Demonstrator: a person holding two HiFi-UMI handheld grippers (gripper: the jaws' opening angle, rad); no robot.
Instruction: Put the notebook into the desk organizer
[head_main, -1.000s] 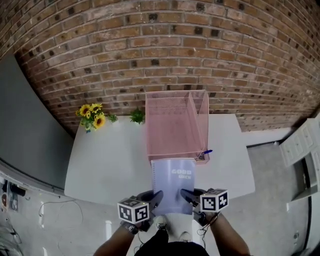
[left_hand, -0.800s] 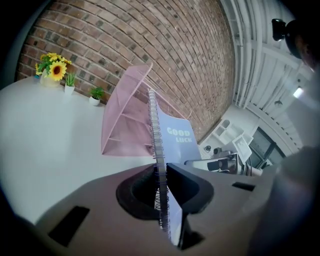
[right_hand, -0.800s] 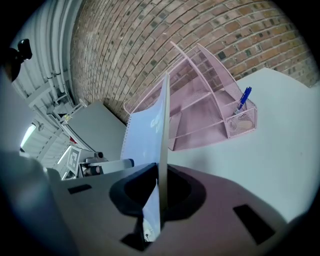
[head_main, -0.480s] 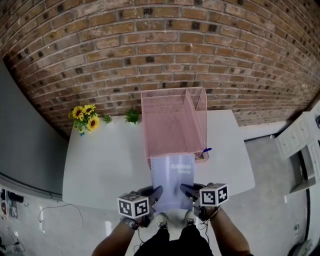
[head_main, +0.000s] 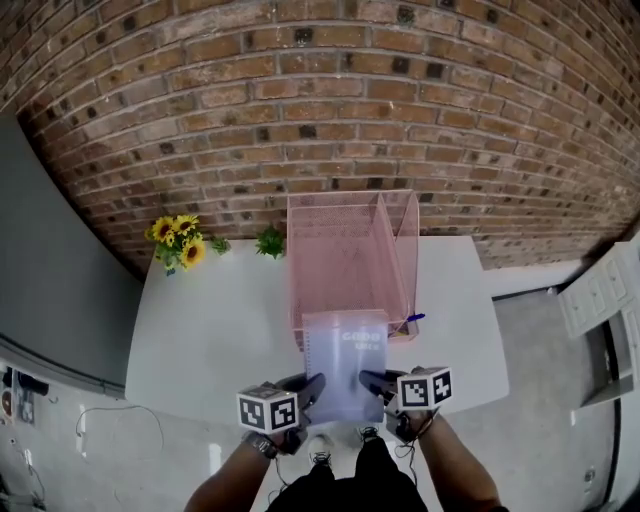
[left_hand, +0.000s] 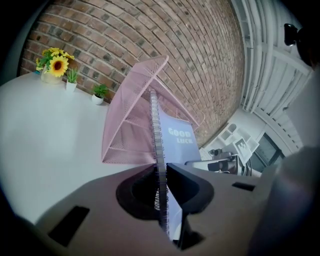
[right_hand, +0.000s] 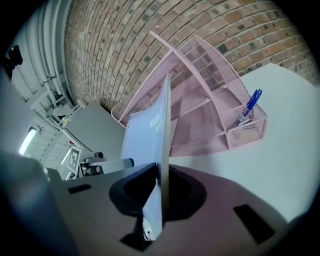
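Observation:
A pale lilac spiral notebook (head_main: 346, 362) printed "GOOD LUCK" is held flat between both grippers over the white table's near edge. Its far end overlaps the front of the pink mesh desk organizer (head_main: 345, 262). My left gripper (head_main: 312, 387) is shut on the notebook's spiral edge (left_hand: 159, 165). My right gripper (head_main: 369, 381) is shut on the opposite edge of the notebook (right_hand: 164, 165). In both gripper views the organizer (left_hand: 131, 127) (right_hand: 200, 112) stands just beyond the notebook's far end.
A blue pen (head_main: 410, 320) (right_hand: 249, 106) stands in the organizer's small front right cup. Sunflowers (head_main: 178, 238) and a small green plant (head_main: 269, 241) sit at the table's back left, against the brick wall. The white table (head_main: 215, 320) extends to the left and right of the organizer.
Both grippers carried the notebook toward the organizer; its far end now overlaps the organizer's front, where before it stopped at the front rim.

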